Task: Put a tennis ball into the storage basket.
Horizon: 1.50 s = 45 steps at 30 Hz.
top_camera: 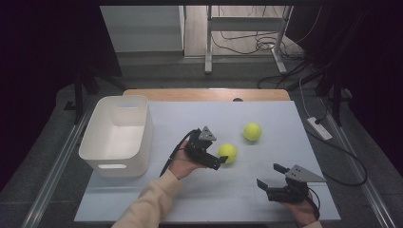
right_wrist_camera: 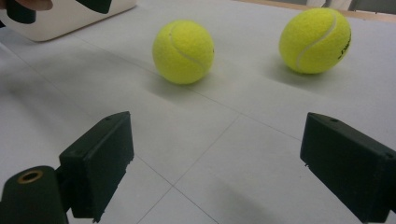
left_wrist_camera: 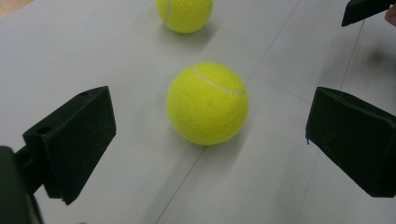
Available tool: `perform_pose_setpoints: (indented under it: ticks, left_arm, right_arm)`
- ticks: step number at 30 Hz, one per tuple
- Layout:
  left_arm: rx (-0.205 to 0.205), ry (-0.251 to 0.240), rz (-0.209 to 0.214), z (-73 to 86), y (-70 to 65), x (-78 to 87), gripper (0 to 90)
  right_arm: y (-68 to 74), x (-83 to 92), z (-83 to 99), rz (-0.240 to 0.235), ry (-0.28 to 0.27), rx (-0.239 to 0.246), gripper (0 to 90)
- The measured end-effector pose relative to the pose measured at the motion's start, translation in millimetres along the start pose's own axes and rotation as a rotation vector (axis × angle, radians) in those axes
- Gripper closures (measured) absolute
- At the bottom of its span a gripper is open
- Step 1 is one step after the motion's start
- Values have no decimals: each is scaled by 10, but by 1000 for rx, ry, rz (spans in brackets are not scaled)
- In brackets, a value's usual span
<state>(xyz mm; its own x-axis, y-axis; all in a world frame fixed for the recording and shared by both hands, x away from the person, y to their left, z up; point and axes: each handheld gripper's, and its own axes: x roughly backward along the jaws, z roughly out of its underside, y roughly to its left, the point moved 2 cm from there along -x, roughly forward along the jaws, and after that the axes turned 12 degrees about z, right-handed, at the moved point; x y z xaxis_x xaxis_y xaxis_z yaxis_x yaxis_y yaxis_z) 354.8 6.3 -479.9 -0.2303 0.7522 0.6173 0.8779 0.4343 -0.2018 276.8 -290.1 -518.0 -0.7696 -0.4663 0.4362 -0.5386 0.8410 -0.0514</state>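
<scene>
Left gripper [left_wrist_camera: 208, 140] jaws spread wide, nothing grasped; near ball [left_wrist_camera: 207, 103] sits on the table between and just ahead of them, not touching either jaw. The left gripper view shows this gap clearly. In the high view the left gripper [top_camera: 222, 160] looks right up against the near ball [top_camera: 228, 153], contact can't be told there.

Right gripper [right_wrist_camera: 215, 163] jaws also spread wide, holding nothing, bare table [right_wrist_camera: 219, 154] between them. High view puts the right gripper [top_camera: 271, 176] at the table's front right, well apart from both balls.

Far ball [top_camera: 252, 131] lies beyond and right of the near one, apart from it. The right gripper view shows both balls side by side, near ball [right_wrist_camera: 183, 51] left, far ball [right_wrist_camera: 315, 41] right with dark print on it.

White bin [top_camera: 117, 135] stands at table left, seen whole from above; its corner [right_wrist_camera: 70, 18] also appears in the right gripper view.
</scene>
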Motion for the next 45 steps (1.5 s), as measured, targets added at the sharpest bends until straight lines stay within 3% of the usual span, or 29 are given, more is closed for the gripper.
perform_pose_setpoints:
  ticks: [11, 25, 45]
  left_arm:
    - [38, 10, 18, -9, 78, -123, 24]
    - [50, 39, 14, -24, 164, -286, 25]
    - [69, 78, 58, -47, 197, -560, 25]
  right_arm:
    - [-12, 3, 3, 6, 3, -1, 95]
    - [-10, -5, 7, 6, 6, 5, 96]
    - [-16, -6, 11, 5, 8, 6, 96]
